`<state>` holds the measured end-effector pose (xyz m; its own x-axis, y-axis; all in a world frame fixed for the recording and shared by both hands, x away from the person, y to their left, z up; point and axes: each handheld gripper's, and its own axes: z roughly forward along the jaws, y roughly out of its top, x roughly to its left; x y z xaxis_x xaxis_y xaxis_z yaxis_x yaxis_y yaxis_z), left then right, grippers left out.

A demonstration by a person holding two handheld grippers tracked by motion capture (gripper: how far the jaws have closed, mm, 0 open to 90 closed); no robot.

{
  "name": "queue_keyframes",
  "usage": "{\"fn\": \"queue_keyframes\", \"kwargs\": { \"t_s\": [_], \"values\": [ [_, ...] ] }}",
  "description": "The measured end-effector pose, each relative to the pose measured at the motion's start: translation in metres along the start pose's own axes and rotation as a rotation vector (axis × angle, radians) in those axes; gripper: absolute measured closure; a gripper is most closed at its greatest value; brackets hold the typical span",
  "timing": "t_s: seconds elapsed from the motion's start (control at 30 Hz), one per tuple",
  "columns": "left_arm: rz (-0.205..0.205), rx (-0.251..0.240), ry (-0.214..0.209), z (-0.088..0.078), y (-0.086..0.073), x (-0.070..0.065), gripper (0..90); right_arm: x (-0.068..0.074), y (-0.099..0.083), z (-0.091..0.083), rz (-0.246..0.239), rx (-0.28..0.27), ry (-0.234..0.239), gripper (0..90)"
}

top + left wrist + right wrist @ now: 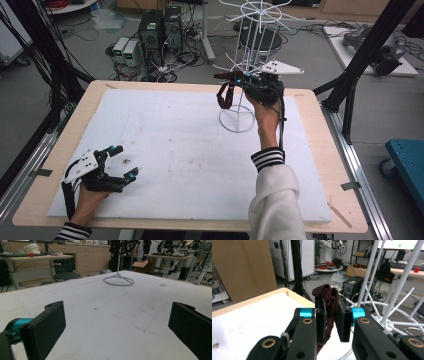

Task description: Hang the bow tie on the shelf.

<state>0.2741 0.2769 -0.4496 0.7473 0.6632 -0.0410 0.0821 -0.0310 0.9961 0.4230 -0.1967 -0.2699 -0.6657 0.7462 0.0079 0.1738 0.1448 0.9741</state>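
Observation:
My right gripper [235,80] is raised beside the white wire rack [240,65] at the table's far side. It is shut on a dark maroon fabric band [225,95], whose loop hangs below the jaws. In the right gripper view the band [329,298] is bunched between the two black jaws, with the rack's white rods [397,290] close on the right. My left gripper [122,162] rests on the white mat [175,150] near the front left corner, open with nothing between its jaws. In the left gripper view the rack's ring base [118,281] stands far ahead.
The wooden table edge [320,150] borders the white mat. Black frame posts [365,55] stand at the right and left. Computers and cables [160,35] lie on the floor beyond the table. A blue cart [407,160] sits at the right.

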Motion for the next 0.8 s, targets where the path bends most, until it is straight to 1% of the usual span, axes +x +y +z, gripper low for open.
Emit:
{"fn": "queue_keyframes", "kwargs": {
  "t_s": [0.07, 0.33, 0.4, 0.43, 0.47, 0.5, 0.53, 0.57, 0.6, 0.63, 0.67, 0.7, 0.73, 0.77, 0.8],
  "values": [
    [0.001, -0.003, 0.0, -0.0001, -0.0001, -0.0002, 1.7, -0.0017, -0.0039, 0.0008, 0.016, 0.006, 0.003, 80.8],
    [0.003, -0.006, 0.004, -0.0003, -0.0003, -0.0004, 1.7, -0.0012, -0.0042, 0.0021, 0.017, 0.013, 0.005, 79.6],
    [0.004, -0.007, 0.004, -0.0002, -0.0003, -0.0004, 1.7, -0.0013, -0.0043, 0.0025, 0.016, 0.012, 0.005, 76.5],
    [0.005, -0.007, 0.004, -0.0004, -0.0003, -0.0002, 1.7, -0.0013, -0.0043, 0.0025, 0.016, 0.012, 0.005, 76.5],
    [0.004, -0.007, 0.004, -0.0004, -0.0003, -0.0002, 1.7, -0.0013, -0.0048, 0.0024, 0.024, 0.018, 0.003, 71.7],
    [0.004, -0.007, 0.004, -0.0004, -0.0003, -0.0002, 1.7, -0.0013, -0.0048, 0.0024, 0.024, 0.018, 0.003, 71.7],
    [0.004, -0.007, 0.005, -0.0005, -0.0004, -0.0003, 1.7, -0.0014, -0.0049, 0.0022, 0.031, 0.019, -0.001, 67.5],
    [0.007, -0.007, 0.001, -0.0007, -0.0004, -0.0001, 1.7, -0.0018, -0.0055, 0.0013, 0.057, 0.006, 0.0, 57.0],
    [0.005, -0.009, 0.003, -0.0009, -0.0005, -0.0003, 1.7, -0.0019, -0.0057, 0.0005, 0.064, -0.008, -0.002, 52.8],
    [0.005, -0.009, 0.004, -0.0009, -0.0005, -0.0003, 1.7, -0.0019, -0.0057, 0.0005, 0.064, -0.008, -0.002, 52.8],
    [0.005, -0.008, 0.004, -0.0009, -0.0005, -0.0003, 1.7, -0.0007, -0.005, -0.0013, 0.069, -0.016, 0.004, 43.2],
    [0.004, -0.009, 0.004, -0.0008, -0.0005, -0.0004, 1.7, -0.0007, -0.005, -0.0013, 0.069, -0.016, 0.004, 43.2],
    [0.006, -0.008, 0.005, -0.0008, -0.0005, -0.0004, 1.7, 0.0008, -0.0045, -0.0021, 0.066, -0.013, 0.004, 39.3],
    [0.006, -0.008, 0.003, -0.0007, -0.0004, -0.0004, 1.7, 0.0046, -0.0035, -0.0041, 0.056, 0.002, 0.012, 32.1],
    [0.007, -0.009, 0.004, -0.0007, -0.0005, -0.0004, 1.7, 0.0046, -0.0035, -0.0041, 0.056, 0.002, 0.012, 32.1]
  ]
}}
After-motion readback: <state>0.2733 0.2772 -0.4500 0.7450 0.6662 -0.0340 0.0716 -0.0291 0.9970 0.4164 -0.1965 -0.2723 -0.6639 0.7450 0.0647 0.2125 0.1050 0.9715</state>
